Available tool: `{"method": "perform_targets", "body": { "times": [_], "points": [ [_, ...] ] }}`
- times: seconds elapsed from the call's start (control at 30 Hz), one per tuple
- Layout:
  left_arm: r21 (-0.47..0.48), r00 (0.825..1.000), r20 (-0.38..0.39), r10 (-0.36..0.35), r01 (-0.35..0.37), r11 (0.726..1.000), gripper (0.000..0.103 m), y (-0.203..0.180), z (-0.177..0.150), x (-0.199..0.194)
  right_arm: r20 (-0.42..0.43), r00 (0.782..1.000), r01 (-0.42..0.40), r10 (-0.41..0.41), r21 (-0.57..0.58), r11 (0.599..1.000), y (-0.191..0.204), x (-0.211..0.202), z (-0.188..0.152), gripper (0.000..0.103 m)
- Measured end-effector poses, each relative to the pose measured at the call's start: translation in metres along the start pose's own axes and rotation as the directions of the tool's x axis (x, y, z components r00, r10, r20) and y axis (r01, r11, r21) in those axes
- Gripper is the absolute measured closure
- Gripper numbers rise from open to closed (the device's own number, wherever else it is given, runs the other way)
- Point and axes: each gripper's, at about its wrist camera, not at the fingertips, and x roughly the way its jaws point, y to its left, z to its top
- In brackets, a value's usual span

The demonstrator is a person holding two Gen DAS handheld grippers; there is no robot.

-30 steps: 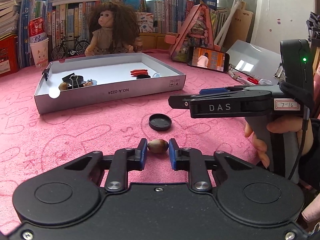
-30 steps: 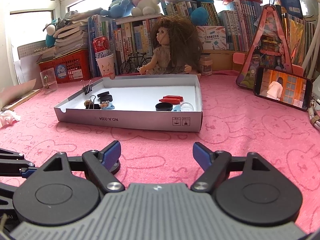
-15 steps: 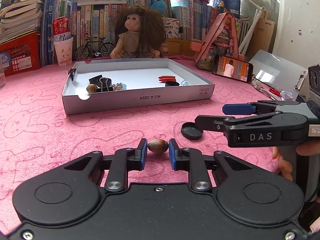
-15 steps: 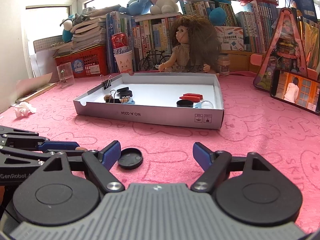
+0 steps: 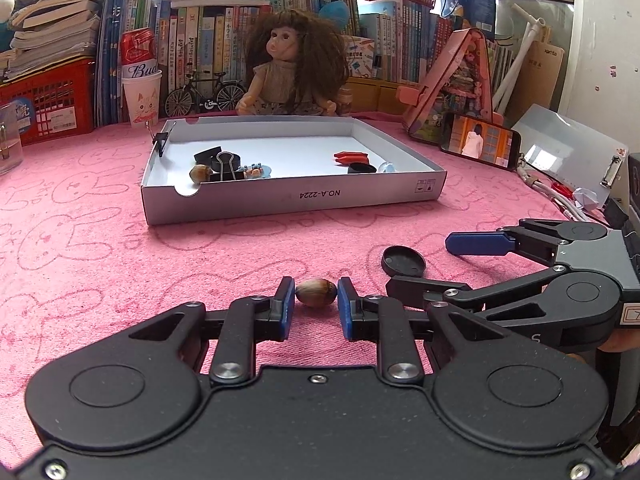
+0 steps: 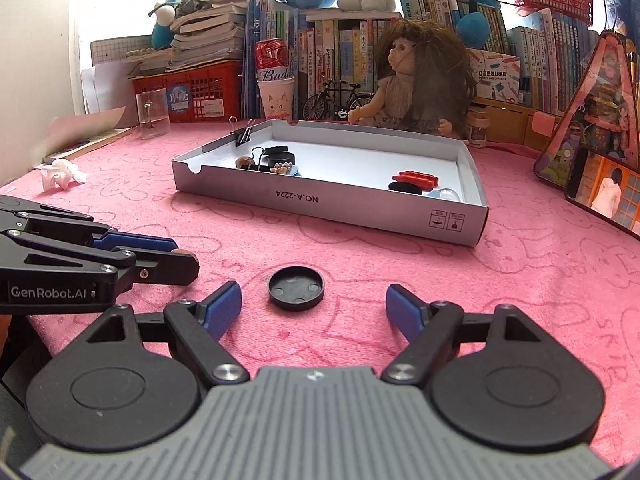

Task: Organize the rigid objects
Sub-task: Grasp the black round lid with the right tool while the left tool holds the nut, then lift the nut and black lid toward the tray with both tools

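Currently a small brown nut-like object point(image 5: 315, 292) is being pinched between the blue pads of the left gripper point(image 5: 315, 298), the jaws being closed on it from both sides, just above the pink cloth point(image 5: 100, 264); it is probably being held this way for carrying to the white tray point(image 5: 292, 200). Further right, a black round cap point(image 6: 296, 288) is lying flat on the cloth, hollow side up, and it is being framed by the right gripper point(image 6: 314, 304), whose jaws are being kept wide apart with nothing between the pads, the cap sitting just ahead of the gap. That wide stance is judged to be for straddling the cap's full width before closing. In the left wrist view the cap point(image 5: 403, 260) is seen beside the right gripper's lower finger, near but not gripped. Beyond both grippers the tray is being used as the collecting spot: at its left end a second brown nut point(image 5: 200, 173), a binder clip point(image 5: 226, 166) and black pieces are being grouped, with another clip point(image 5: 161, 144) fixed on the left wall; at its right end red pieces point(image 5: 351, 157), a black cap point(image 5: 362, 167) and a clear bit are being grouped. Sorting by kind seems intended, so the held nut likely belongs at the left end and the loose cap at the right.
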Motion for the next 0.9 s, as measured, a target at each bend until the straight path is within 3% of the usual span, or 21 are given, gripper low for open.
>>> {"method": "perform_targets", "body": {
  "times": [0.1, 0.37, 0.6, 0.9],
  "points": [
    [-0.002, 1.000, 0.001, 0.001, -0.001, 1.000, 0.082, 0.0003, 0.0000, -0.0001, 0.009, 1.000, 0.007, -0.007, 0.007, 1.000, 0.0005, -0.0007, -0.0010, 0.016],
    [-0.012, 1.000, 0.010, 0.010, -0.010, 1.000, 0.082, 0.0015, 0.0015, 0.0002, 0.025, 0.999, 0.020, -0.020, 0.005, 1.000, 0.0041, -0.0035, -0.0027, 0.032],
    [-0.013, 1.000, 0.012, 0.012, -0.012, 1.000, 0.082, 0.0013, 0.0012, 0.0004, 0.037, 0.999, 0.029, -0.029, -0.002, 1.000, 0.0071, -0.0045, -0.0029, 0.062],
    [-0.022, 1.000, 0.018, 0.020, -0.019, 1.000, 0.082, 0.0026, 0.0029, 0.0011, 0.054, 0.996, 0.065, -0.066, 0.024, 0.998, 0.0027, -0.0061, -0.0012, 0.073]
  ]
}}
